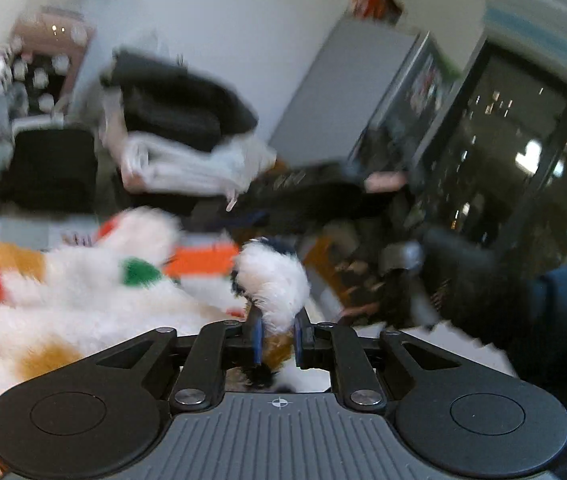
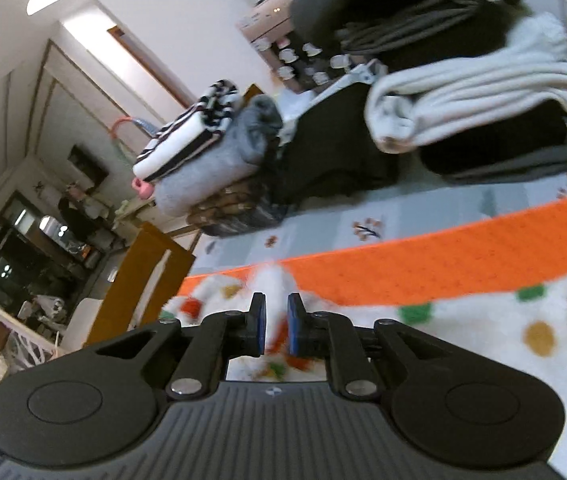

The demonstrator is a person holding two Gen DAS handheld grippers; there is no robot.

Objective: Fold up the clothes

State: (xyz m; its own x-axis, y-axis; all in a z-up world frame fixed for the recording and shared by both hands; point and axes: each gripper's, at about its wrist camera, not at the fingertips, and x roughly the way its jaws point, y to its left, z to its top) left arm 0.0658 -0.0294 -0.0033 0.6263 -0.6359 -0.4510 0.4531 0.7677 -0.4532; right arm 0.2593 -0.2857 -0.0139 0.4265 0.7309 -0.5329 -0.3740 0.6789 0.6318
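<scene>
Left hand-held gripper (image 1: 277,334): clamped on a tuft of the fluffy spotted garment (image 1: 83,300), lower centre of frame.
Right hand-held gripper (image 2: 276,326): pinching the same garment's edge, lower centre.
Fluffy spotted garment: white, coloured dots, orange band (image 2: 423,256), spread over the patterned bench (image 2: 323,220).
Folded stack (image 2: 475,92): upper right.

no legible text, labels or numbers

A wooden chair (image 2: 145,276) stands beside the patterned tablecloth (image 2: 323,232).
</scene>
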